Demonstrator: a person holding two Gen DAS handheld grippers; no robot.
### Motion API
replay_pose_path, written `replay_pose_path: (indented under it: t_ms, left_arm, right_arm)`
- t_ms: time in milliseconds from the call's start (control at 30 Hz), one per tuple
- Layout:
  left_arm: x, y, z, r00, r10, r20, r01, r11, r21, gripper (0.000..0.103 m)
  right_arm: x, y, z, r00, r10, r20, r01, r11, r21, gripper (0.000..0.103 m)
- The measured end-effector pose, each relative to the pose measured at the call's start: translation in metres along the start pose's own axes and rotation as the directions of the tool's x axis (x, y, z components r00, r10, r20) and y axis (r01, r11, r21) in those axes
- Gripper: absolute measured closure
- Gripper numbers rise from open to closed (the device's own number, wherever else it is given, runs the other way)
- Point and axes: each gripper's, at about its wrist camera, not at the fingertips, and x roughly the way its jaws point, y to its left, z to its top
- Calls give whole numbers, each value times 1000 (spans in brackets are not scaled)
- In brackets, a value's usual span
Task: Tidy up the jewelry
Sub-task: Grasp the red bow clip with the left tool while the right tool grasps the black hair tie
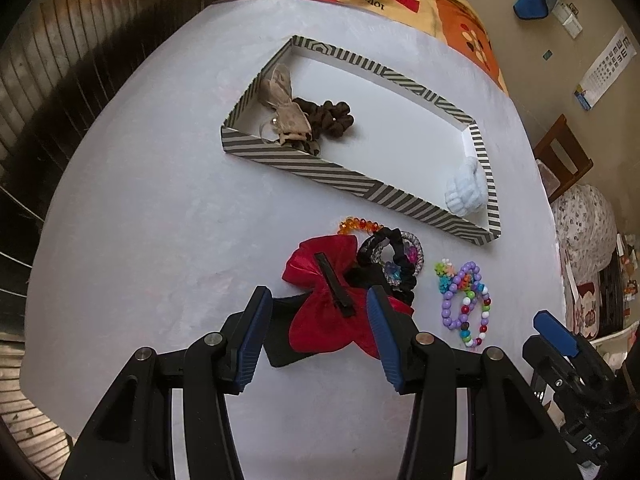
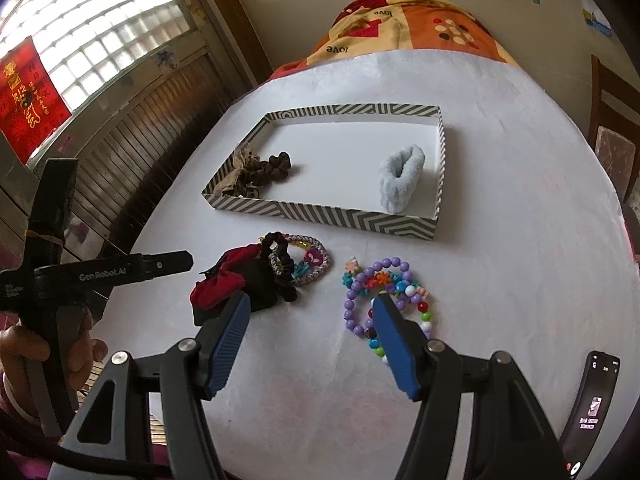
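A striped shallow box [image 1: 280, 160] [image 2: 320, 210] lies on the white table. It holds a beige bow [image 1: 286, 114], a brown scrunchie [image 1: 330, 116] [image 2: 272, 168] and a white fluffy scrunchie [image 1: 466, 192] [image 2: 402, 178]. In front of it lie a red bow clip [image 1: 332, 300] [image 2: 218, 282], black and braided hair ties [image 1: 394, 260] [image 2: 298, 262], an orange bead string [image 1: 354, 225] and bead bracelets [image 1: 466, 300] [image 2: 386, 292]. My left gripper [image 1: 318, 300] is open with the red bow between its fingers. My right gripper [image 2: 312, 304] is open, its right finger over the bracelets.
A patterned orange blanket [image 1: 420, 0] [image 2: 400, 28] lies beyond the table's far edge. A wooden chair [image 2: 616, 120] stands at the right. A phone [image 2: 596, 400] lies at the near right table edge. A window and wooden panelling [image 2: 100, 80] are to the left.
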Motion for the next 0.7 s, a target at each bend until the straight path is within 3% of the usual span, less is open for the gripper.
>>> replay_pose_path:
  t_ms: [367, 700]
  left_arm:
    - [29, 17, 12, 992, -93, -86, 84, 991, -105, 75]
    - [63, 3, 14, 982, -65, -178, 56, 997, -58, 75]
  right_arm:
    - [23, 5, 2, 999, 11, -39, -11, 1000, -11, 36]
    - [39, 5, 9, 998, 13, -61, -13, 1000, -3, 36]
